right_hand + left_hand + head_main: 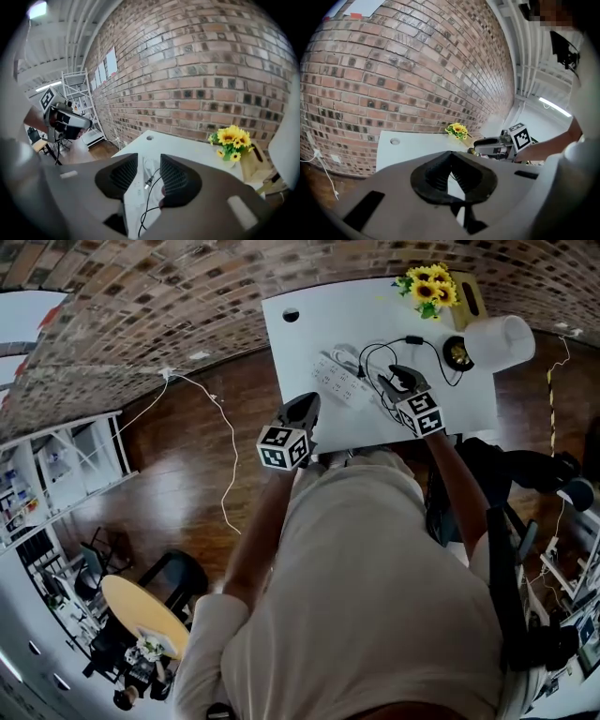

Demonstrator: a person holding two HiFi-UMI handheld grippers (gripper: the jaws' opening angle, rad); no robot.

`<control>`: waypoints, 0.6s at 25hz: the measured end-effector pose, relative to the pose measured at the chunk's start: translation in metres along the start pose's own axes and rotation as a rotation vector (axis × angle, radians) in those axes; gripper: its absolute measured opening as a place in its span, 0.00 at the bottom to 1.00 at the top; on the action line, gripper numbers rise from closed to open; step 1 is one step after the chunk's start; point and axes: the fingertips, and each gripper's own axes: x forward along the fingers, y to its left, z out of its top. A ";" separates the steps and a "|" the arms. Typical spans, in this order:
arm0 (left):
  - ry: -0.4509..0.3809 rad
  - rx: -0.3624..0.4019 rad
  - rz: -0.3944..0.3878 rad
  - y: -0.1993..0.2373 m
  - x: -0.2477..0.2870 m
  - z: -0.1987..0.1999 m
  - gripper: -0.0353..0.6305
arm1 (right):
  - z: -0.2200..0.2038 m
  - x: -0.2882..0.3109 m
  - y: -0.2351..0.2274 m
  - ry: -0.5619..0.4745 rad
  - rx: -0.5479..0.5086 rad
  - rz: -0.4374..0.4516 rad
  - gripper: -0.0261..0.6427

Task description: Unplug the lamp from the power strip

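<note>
The left gripper (302, 409) hovers over the near edge of the white table (300, 343), its pads pressed together at the tips with nothing between them. Its own view hides the strip behind its body. The power strip (342, 381) lies mid-table, its long axis slanting from far left to near right. Only the right gripper view resolves the plug (149, 183). It lies free of the sockets, just beside the strip, slanted with its pale end toward the strip. Its black cable (143, 206) trails nearer. The right gripper (398, 379) hangs above, jaws spread and empty. The lamp (499, 341) stands far right.
</note>
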 end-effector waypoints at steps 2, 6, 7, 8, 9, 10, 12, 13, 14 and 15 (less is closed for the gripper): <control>-0.028 0.000 -0.024 -0.003 -0.014 0.009 0.06 | 0.016 -0.007 0.013 -0.017 -0.052 -0.012 0.24; -0.057 0.038 -0.053 -0.001 -0.039 0.019 0.06 | 0.039 -0.016 0.038 -0.045 -0.105 -0.047 0.24; -0.061 0.044 -0.056 0.000 -0.045 0.020 0.06 | 0.043 -0.018 0.045 -0.047 -0.108 -0.056 0.24; -0.068 0.046 -0.055 0.002 -0.052 0.021 0.06 | 0.047 -0.020 0.052 -0.051 -0.111 -0.064 0.24; -0.077 0.047 -0.054 0.003 -0.059 0.023 0.06 | 0.050 -0.021 0.059 -0.055 -0.115 -0.072 0.24; -0.087 0.049 -0.052 0.005 -0.066 0.025 0.06 | 0.054 -0.022 0.066 -0.059 -0.119 -0.079 0.24; -0.110 0.056 -0.055 0.006 -0.082 0.029 0.06 | 0.062 -0.024 0.082 -0.069 -0.123 -0.095 0.24; -0.120 0.058 -0.060 0.006 -0.090 0.030 0.06 | 0.065 -0.025 0.091 -0.074 -0.126 -0.103 0.24; -0.129 0.060 -0.067 0.006 -0.100 0.029 0.06 | 0.068 -0.027 0.100 -0.079 -0.129 -0.110 0.23; -0.136 0.063 -0.073 0.006 -0.109 0.028 0.06 | 0.071 -0.028 0.110 -0.084 -0.133 -0.115 0.23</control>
